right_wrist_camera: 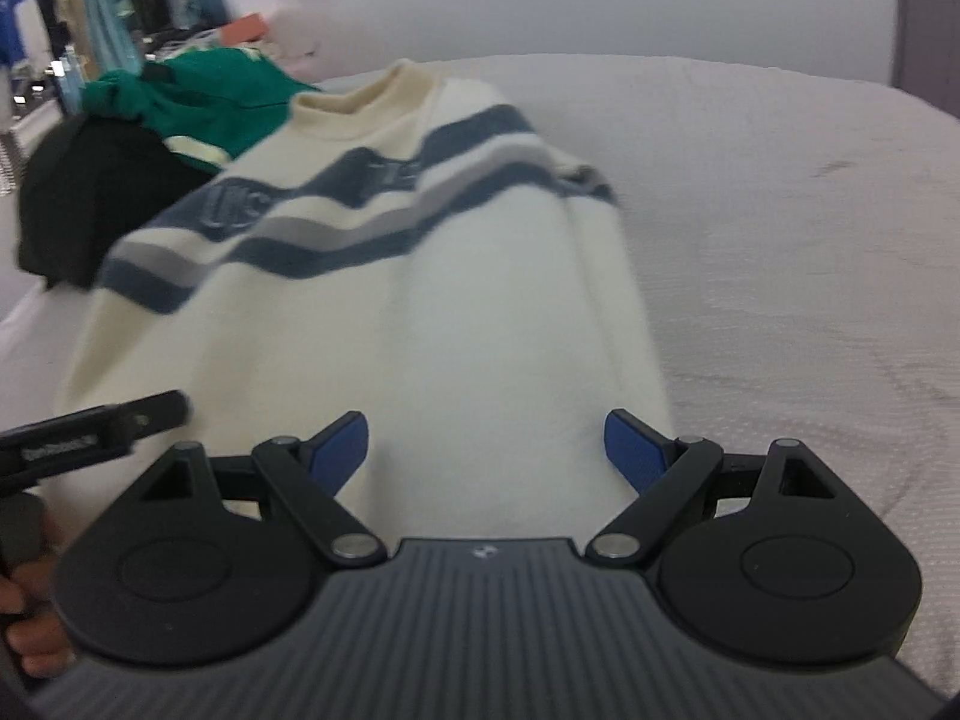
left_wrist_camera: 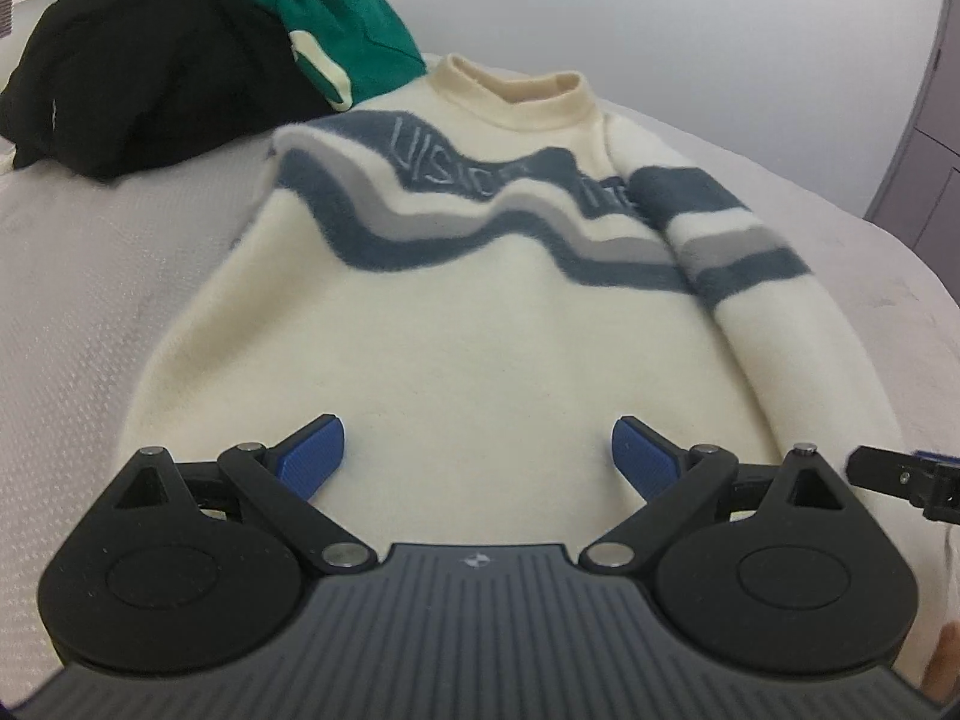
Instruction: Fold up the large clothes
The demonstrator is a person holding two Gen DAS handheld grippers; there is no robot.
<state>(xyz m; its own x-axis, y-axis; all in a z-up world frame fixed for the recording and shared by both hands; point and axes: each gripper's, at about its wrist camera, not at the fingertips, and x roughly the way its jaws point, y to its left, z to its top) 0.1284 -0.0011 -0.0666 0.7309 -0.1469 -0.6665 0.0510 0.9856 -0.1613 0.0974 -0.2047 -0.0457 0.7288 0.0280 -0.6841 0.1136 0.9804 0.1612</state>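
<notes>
The cream sweater (left_wrist_camera: pixel 456 330) with wavy blue-grey stripes lies flat, sleeves folded in. Left gripper (left_wrist_camera: pixel 478 461) and right gripper (right_wrist_camera: pixel 486 450) gape, grasping nothing.

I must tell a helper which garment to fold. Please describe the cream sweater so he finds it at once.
On the pale bed cover it lies flat, collar far away. Beside a black garment and a green garment, only the cream sweater has wavy blue and grey chest stripes.
</notes>
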